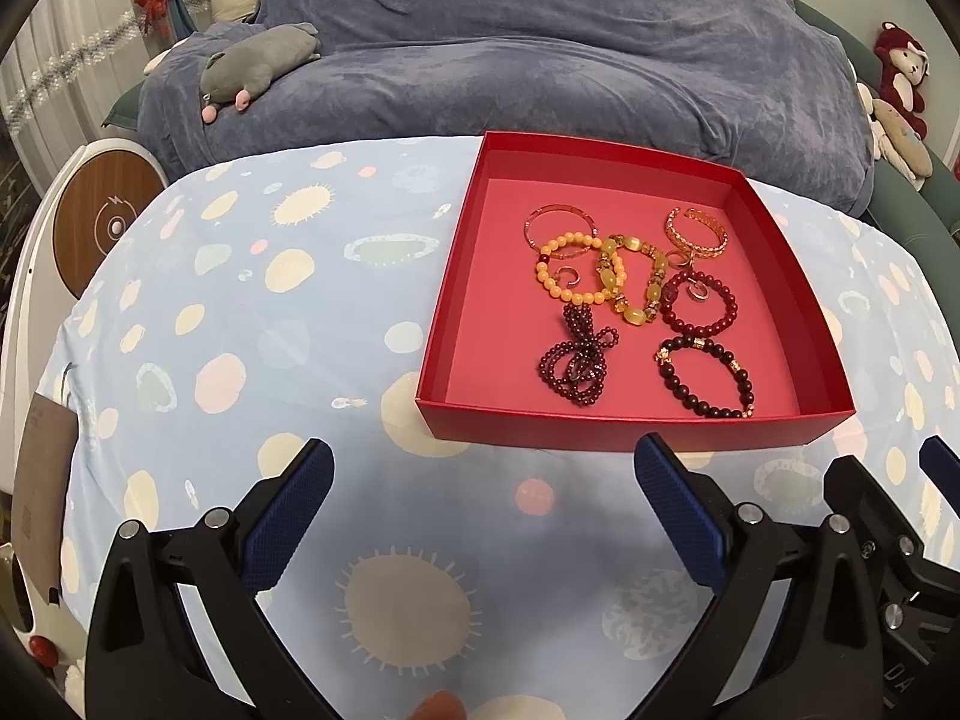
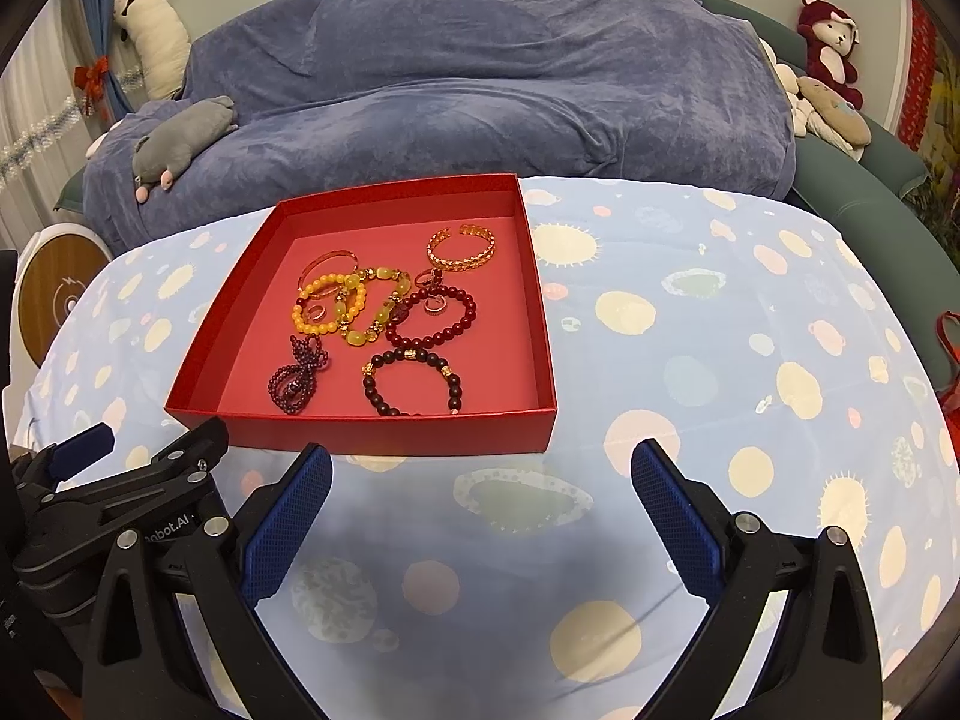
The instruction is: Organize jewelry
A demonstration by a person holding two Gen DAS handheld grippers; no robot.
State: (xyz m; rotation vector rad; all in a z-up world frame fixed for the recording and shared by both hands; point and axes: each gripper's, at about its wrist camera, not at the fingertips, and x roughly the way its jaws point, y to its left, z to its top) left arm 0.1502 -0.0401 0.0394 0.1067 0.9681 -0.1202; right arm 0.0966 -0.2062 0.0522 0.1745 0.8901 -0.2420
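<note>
A shallow red box (image 1: pixel 630 423) sits right of centre in the left wrist view, left of centre in the right wrist view. Inside lie an orange bead bracelet (image 1: pixel 561 267), a yellow-green stone bracelet (image 1: pixel 633 285), a gold cuff (image 1: pixel 696 231), a clear pink bangle (image 1: pixel 561 222), a dark red bead bracelet (image 1: pixel 702 303), a black bead bracelet (image 1: pixel 705 384) and a looped garnet strand (image 1: pixel 573 357), several overlapping. The box rests on a tabletop (image 1: pixel 270 330) covered in pale blue spotted cloth. Beyond stands a sofa under a blue throw (image 1: pixel 540 60), with plush toys. The left hand-held gripper (image 1: pixel 483 474) and right hand-held gripper (image 2: pixel 480 471) hover low in frame, fingers spread wide, holding nothing.
</note>
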